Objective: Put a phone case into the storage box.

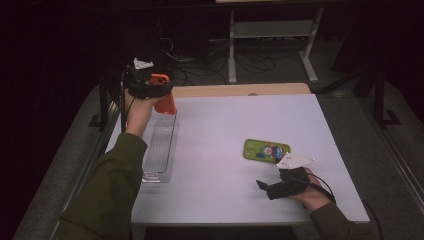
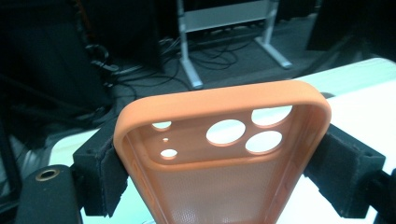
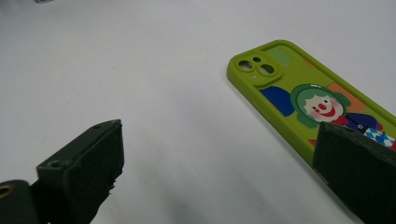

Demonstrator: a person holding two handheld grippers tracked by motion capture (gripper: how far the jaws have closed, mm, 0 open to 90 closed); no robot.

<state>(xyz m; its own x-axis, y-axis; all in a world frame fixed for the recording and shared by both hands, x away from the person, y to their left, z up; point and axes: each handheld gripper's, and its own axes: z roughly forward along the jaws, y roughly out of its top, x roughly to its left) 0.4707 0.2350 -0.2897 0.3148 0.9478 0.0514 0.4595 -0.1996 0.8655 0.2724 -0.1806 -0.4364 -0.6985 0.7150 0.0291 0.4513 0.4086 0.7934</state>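
White table point(image 1: 220, 150) | left fingers point(image 2: 210, 172) grip orange phone case point(image 2: 219, 140) | right fingers point(image 3: 219, 172) open beside green case point(image 3: 308, 98)

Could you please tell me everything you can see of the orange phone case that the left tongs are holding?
The orange phone case is empty and looks like soft matte rubber, with rounded corners and a raised rim. Its camera end has three large round holes and a few smaller ones; the inside of the back is finely textured. The left tongs are shut on its two long sides, holding it off the table above the far end of a clear plastic tray. Nothing else touches it.
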